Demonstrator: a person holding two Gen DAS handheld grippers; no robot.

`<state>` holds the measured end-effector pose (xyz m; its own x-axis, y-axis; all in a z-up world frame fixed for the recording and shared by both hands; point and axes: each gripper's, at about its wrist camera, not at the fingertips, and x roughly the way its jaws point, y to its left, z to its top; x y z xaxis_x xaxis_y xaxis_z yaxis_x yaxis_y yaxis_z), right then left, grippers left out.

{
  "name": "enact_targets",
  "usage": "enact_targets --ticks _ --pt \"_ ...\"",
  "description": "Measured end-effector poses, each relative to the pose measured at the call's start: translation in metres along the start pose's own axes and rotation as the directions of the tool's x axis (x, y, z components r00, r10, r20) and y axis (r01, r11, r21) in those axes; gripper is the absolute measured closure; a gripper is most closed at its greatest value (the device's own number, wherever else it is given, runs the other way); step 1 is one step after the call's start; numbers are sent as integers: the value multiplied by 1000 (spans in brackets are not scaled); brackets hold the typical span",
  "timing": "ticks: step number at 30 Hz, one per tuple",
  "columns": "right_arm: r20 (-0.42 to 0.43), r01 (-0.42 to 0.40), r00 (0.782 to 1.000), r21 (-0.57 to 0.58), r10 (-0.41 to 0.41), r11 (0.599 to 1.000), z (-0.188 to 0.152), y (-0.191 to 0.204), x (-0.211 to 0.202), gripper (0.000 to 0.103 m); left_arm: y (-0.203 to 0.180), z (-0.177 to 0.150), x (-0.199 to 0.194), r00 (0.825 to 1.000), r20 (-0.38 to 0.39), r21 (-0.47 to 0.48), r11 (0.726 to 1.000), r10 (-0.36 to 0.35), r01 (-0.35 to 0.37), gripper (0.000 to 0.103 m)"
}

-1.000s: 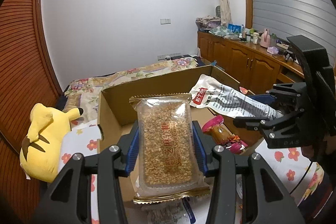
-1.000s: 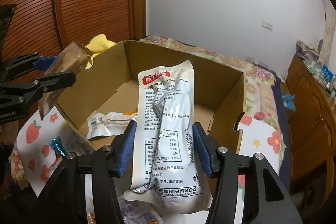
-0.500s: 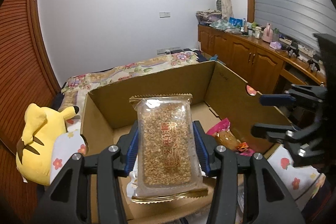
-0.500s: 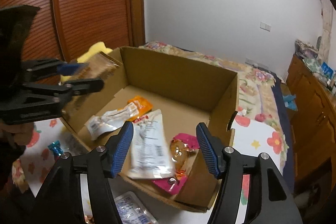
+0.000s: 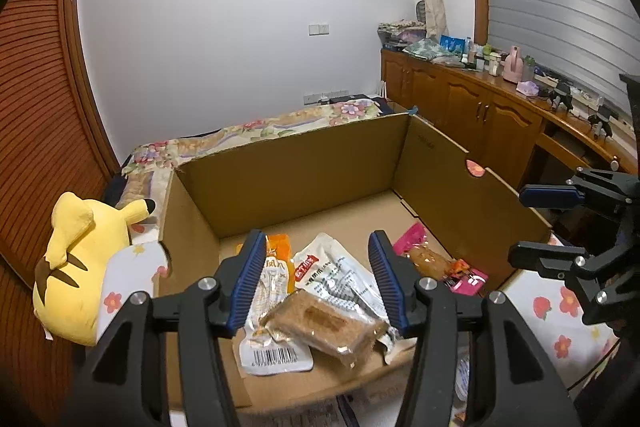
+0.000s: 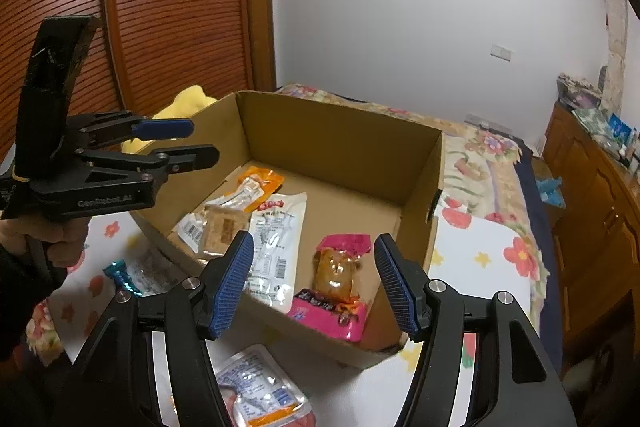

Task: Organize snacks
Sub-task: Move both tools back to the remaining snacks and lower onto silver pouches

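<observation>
An open cardboard box point(image 5: 304, 167) point(image 6: 344, 143) holds several snacks. A brown sesame candy bar point(image 5: 328, 323) point(image 6: 222, 227) lies on a white pouch with an orange top point(image 5: 276, 307) point(image 6: 248, 193). Beside it lie a long white pouch point(image 5: 340, 275) point(image 6: 276, 247) and a pink-wrapped snack point(image 5: 436, 263) point(image 6: 336, 279). My left gripper point(image 5: 318, 283) point(image 6: 192, 147) is open and empty above the box's near left side. My right gripper point(image 6: 312, 283) point(image 5: 536, 227) is open and empty over the box's near right edge.
A yellow plush toy point(image 5: 80, 255) lies left of the box. More snack packets point(image 6: 260, 391) and a blue-wrapped candy point(image 6: 120, 275) lie on the flowered cloth point(image 6: 480, 251) in front of the box. Wooden cabinets point(image 5: 480, 115) stand at the right.
My left gripper opened and dropped the sesame candy bar into the box. My right gripper let go of the long white pouch, which now lies in the box, and has pulled back.
</observation>
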<state>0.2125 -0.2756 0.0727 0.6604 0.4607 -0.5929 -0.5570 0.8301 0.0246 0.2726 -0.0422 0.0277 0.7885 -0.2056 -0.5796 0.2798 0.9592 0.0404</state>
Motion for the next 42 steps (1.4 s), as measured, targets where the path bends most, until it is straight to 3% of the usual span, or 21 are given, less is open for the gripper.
enact_targets --ticks 16,25,42 --pt "29 22 999 21 -22 1000 -43 28 -43 36 -12 -57 -63 999 33 6 1000 -13 13 44" --pt "-2 5 1000 29 -5 1000 -75 44 -40 36 -16 -99 -71 1000 -7 1 1000 -10 10 44" --pt "-127 3 992 15 -1 1000 -117 48 -1 38 6 -177 -54 990 -139 -110 994 -9 -7 43"
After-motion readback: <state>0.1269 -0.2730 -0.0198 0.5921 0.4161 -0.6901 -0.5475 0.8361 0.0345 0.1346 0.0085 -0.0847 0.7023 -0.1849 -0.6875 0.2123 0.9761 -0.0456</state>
